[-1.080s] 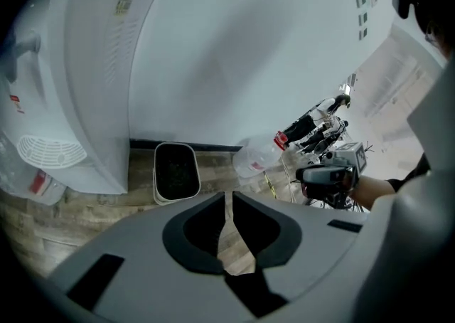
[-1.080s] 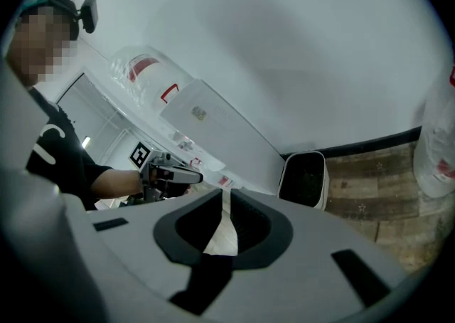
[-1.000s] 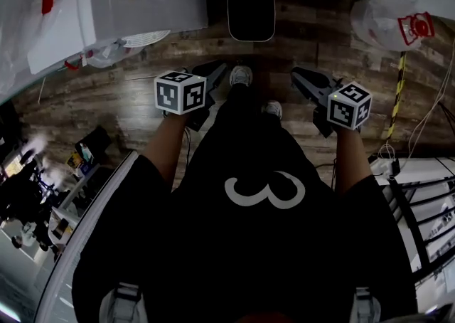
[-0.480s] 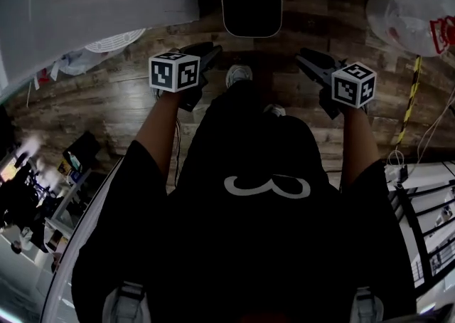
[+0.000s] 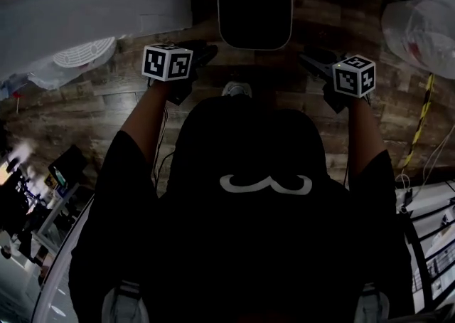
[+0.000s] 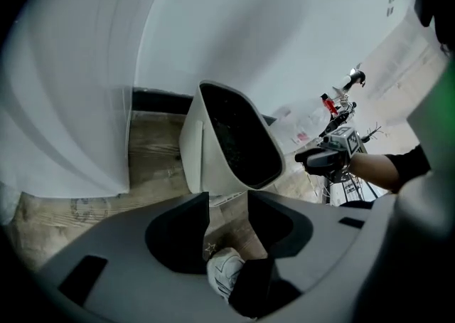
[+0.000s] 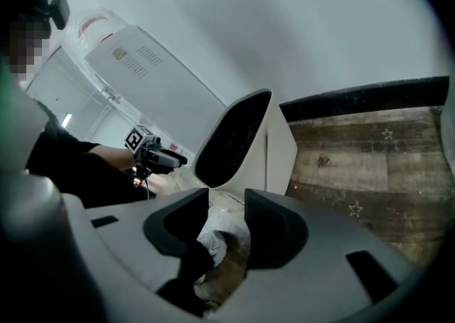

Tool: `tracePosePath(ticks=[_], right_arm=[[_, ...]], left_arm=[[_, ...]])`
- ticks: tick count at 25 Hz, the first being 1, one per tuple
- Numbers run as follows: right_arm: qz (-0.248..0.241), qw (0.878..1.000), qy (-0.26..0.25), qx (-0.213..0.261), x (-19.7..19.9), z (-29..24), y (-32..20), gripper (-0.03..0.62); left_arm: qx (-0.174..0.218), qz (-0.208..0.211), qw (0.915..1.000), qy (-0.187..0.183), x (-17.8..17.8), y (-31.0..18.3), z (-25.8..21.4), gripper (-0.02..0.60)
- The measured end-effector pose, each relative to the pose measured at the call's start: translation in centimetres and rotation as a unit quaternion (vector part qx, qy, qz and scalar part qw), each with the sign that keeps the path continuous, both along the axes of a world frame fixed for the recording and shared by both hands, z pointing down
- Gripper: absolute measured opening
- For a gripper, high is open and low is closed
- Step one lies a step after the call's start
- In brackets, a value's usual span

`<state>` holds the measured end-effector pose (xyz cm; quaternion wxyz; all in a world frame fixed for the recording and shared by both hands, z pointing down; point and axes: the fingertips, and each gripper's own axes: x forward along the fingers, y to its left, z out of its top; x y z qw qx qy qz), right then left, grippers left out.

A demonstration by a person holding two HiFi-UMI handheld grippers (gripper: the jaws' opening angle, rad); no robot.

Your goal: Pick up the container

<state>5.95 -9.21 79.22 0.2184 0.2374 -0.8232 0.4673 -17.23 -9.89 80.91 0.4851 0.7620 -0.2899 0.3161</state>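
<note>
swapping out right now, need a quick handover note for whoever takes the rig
Left gripper: open, empty, short of the container on its left side, not touching it.
Right gripper: open, empty, on the container's right side, also clear of it.
Container: white bin with a dark inside, on the wooden floor just ahead of the person.
Done: nothing gripped yet.
Left: close in, grip the container, probably one gripper per side, and lift.

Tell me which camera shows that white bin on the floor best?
The left gripper view: the container stands near, showing its white wall and its dark opening. The head view looks straight down on it, so only rim and dark inside show. The right gripper view sees it slantwise, the opening narrowed.
</note>
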Motion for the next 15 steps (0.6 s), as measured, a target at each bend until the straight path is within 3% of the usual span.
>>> tracePosePath(ticks=[6,11,15], right_arm=[[0.012,1.0,-0.02,0.0,-0.4,4.7,-1.6,0.152],[-0.005,1.0,-0.014,-0.005,-1.0,8.0,-2.4,0.175],[-0.054,0.999,0.0,0.0,-1.9,9.9,-2.5,0.183]], left_arm=[[0.0,0.064,0.9979,0.005,-0.1,0.3,5.0,0.167],[0.008,0.073,0.9972,0.016,0.6,-0.2,8.0,0.17],[0.014,0.07,0.9969,0.032,0.6,-0.9,9.7,0.17]])
